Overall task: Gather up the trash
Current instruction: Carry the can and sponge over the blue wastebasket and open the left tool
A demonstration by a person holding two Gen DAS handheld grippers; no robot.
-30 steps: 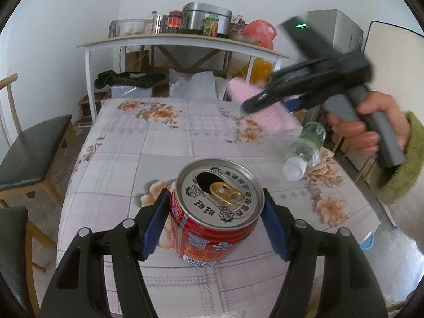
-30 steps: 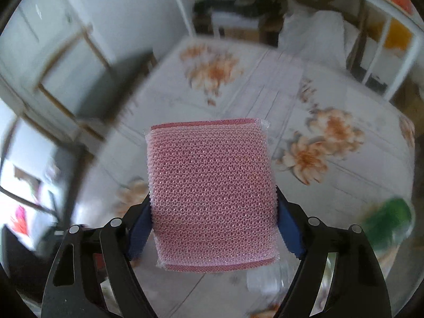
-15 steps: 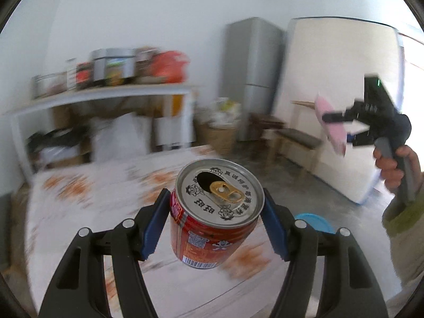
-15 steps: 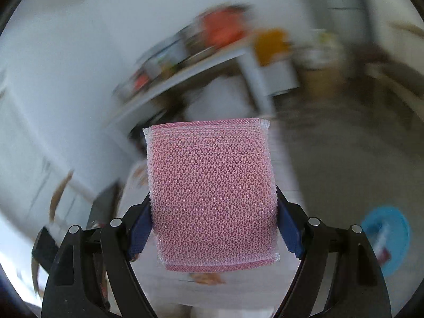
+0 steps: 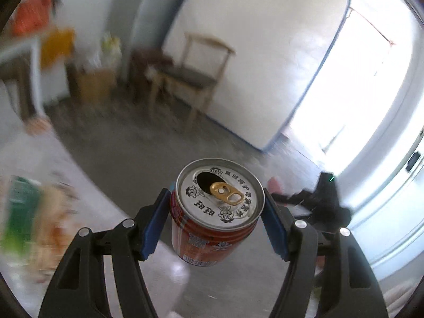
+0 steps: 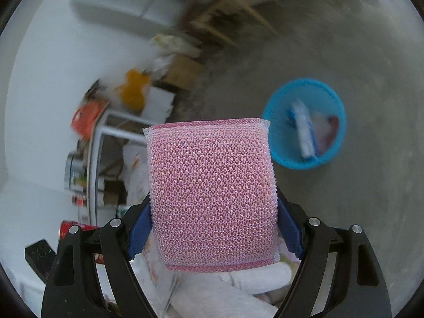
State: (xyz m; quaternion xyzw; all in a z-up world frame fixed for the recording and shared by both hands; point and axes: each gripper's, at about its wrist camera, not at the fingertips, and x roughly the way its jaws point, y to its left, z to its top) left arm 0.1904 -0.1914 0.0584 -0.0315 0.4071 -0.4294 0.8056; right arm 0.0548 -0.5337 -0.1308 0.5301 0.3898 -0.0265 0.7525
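Note:
My left gripper (image 5: 214,228) is shut on a red drink can (image 5: 212,220) with an open silver top, held in the air over the grey floor beside the table. My right gripper (image 6: 212,228) is shut on a pink mesh scouring sponge (image 6: 212,193), which fills the middle of the right wrist view. A blue bin (image 6: 304,124) stands on the floor up and to the right of the sponge, with wrappers inside. In the left wrist view the other gripper (image 5: 320,198) shows dark and blurred low on the right, behind my right finger.
The flowered table (image 5: 39,185) edge lies at lower left with a blurred green bottle (image 5: 18,206) on it. A wooden chair (image 5: 190,79) stands against the white wall. A cluttered shelf (image 6: 92,172) and a cardboard box (image 6: 182,71) sit at left in the right wrist view.
Both grippers swung away from the table to the right, over the floor, still holding the can and the sponge. The right one rolled and dropped, and the blue bin now looms larger in its view.

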